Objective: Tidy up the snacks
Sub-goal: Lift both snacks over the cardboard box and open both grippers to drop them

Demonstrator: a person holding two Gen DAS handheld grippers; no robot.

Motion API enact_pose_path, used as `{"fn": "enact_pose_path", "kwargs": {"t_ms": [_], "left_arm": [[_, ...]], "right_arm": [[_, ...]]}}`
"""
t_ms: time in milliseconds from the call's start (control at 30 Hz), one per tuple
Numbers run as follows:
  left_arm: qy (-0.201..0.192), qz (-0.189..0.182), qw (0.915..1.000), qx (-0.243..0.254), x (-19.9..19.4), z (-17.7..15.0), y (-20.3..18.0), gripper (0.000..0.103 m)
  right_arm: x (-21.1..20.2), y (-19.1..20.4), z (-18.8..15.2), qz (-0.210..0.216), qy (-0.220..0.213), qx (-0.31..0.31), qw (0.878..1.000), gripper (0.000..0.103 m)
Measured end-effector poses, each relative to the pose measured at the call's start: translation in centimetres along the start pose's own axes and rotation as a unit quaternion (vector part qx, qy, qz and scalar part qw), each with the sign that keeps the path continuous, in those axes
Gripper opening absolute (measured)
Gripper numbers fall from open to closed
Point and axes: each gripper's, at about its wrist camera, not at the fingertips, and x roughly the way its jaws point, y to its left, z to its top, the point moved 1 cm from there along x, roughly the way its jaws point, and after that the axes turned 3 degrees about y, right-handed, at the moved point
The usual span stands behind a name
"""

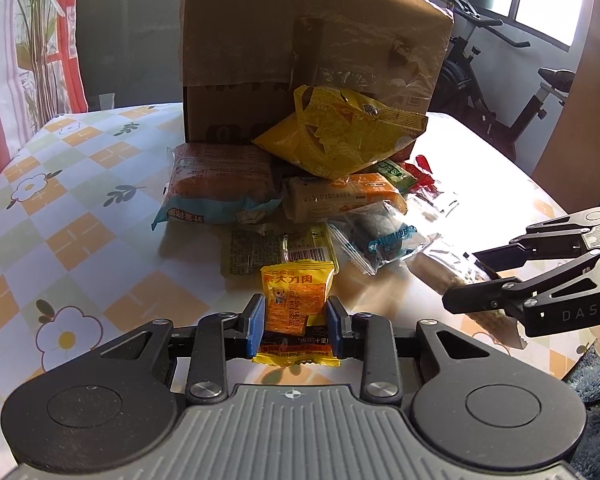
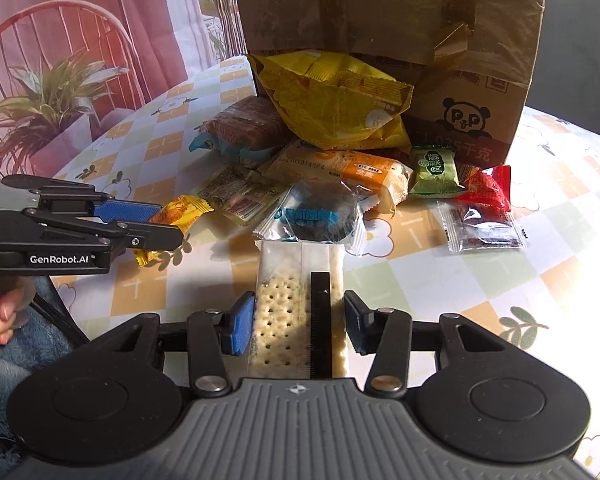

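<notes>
My left gripper [image 1: 295, 322] is shut on a small yellow snack packet [image 1: 296, 300]; the same packet [image 2: 180, 212] shows in the right wrist view, held by the left gripper [image 2: 156, 226]. My right gripper [image 2: 298, 322] straddles a clear cracker pack [image 2: 284, 312]; the left pad touches it, the right pad stands a little off. The right gripper [image 1: 472, 284] also shows at the left view's right edge, over the cracker pack [image 1: 432, 276]. A snack pile lies ahead: a large yellow bag [image 1: 340, 136], an orange bar [image 1: 340, 196], a dark cake in clear wrap [image 2: 320, 216].
A tall cardboard box [image 1: 312, 40] stands behind the pile on the flowered tablecloth [image 1: 60, 220]. A brown cake pack [image 1: 220, 184], a green packet [image 2: 436, 172], a red packet [image 2: 488, 188] and a clear dark-snack packet [image 2: 484, 228] lie around. An exercise bike [image 1: 500, 92] stands beyond.
</notes>
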Motion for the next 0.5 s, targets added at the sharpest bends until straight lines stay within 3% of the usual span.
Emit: {"fn": "enact_pose_path", "kwargs": {"t_ms": [233,500], "left_arm": [[-0.04,0.008,0.9991,-0.007,-1.9,1.9,0.9,0.034],[-0.114,0.03,0.9929,-0.02,-4.8,6.8,1.9,0.034]], "right_arm": [[-3.5,-1.6,2.5,-0.01,-0.069,0.025,0.997,0.048],[-6.5,-3.8,6.7,-0.043,-0.141,0.017,0.989,0.049]]}}
